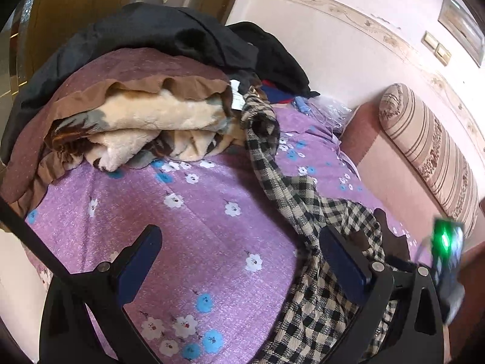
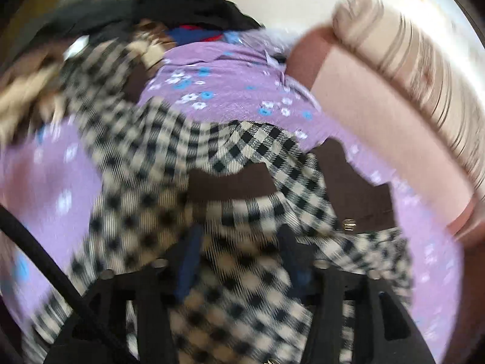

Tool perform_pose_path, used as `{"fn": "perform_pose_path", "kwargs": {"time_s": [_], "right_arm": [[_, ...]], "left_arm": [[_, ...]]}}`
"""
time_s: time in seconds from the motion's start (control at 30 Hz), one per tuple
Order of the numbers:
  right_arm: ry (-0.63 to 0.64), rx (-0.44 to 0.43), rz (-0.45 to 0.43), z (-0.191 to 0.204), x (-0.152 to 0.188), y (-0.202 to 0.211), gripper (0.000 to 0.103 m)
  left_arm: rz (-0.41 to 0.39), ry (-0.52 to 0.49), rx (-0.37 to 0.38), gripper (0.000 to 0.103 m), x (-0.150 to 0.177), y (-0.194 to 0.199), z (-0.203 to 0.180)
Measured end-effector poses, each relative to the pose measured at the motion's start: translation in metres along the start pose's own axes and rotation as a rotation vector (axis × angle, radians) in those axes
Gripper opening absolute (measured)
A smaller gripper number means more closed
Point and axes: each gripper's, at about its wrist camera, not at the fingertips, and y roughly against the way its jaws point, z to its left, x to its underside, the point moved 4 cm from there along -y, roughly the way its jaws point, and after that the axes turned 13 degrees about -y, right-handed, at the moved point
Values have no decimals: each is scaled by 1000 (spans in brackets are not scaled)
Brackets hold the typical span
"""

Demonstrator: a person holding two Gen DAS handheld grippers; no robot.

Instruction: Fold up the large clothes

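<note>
The purple flowered bedsheet (image 1: 188,221) covered the whole bed, and the checked coat (image 1: 306,212) lay across it as one long strip. The coat ran from the heap of blankets (image 1: 142,121) and dark clothes (image 1: 169,30) at the far end of the bed down toward the person, so its long way pointed away from both grippers. It lay on the side nearer the striped bolster pillow (image 1: 430,157) and the pink headboard (image 1: 391,170).

The right gripper (image 2: 239,242) was right on top of the coat, with checked cloth bunched between its two fingers. Its view was very blurry, so I could not tell for sure if the jaws were pinching the cloth or just sitting around it. The left gripper (image 1: 242,261) was off to the side, over bare sheet. Its jaws stood wide apart with nothing in them, and only its right finger reached the coat's edge. So the right gripper was the nearer one, and the left would probably need to slide across toward the coat to help.

The coat was black and cream squares, thick and soft looking, twisted and rumpled. A dark brown lining (image 2: 230,182) showed where it had flopped open, with a small gold metal clasp (image 2: 348,224) on it. It did not look folded yet
</note>
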Motion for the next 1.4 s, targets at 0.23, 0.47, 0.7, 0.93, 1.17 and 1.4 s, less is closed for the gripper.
{"fn": "perform_pose_path", "kwargs": {"time_s": [0.23, 0.47, 0.7, 0.93, 1.17, 1.4], "right_arm": [[-74, 4, 133, 22, -20, -68, 47], [42, 112, 22, 51, -32, -63, 16], [368, 27, -38, 120, 13, -31, 29], [60, -158, -24, 100, -39, 11, 59], [-130, -431, 90, 155, -102, 8, 76], [-590, -665, 321, 163, -126, -60, 77]], "left_arm": [[30, -18, -5, 103, -1, -12, 3], [-65, 22, -147, 103, -15, 2, 27], [-124, 116, -246, 103, -20, 20, 63], [-86, 268, -256, 103, -14, 19, 99], [-55, 263, -203, 103, -11, 12, 95], [-42, 292, -177, 103, -10, 5, 101]]}}
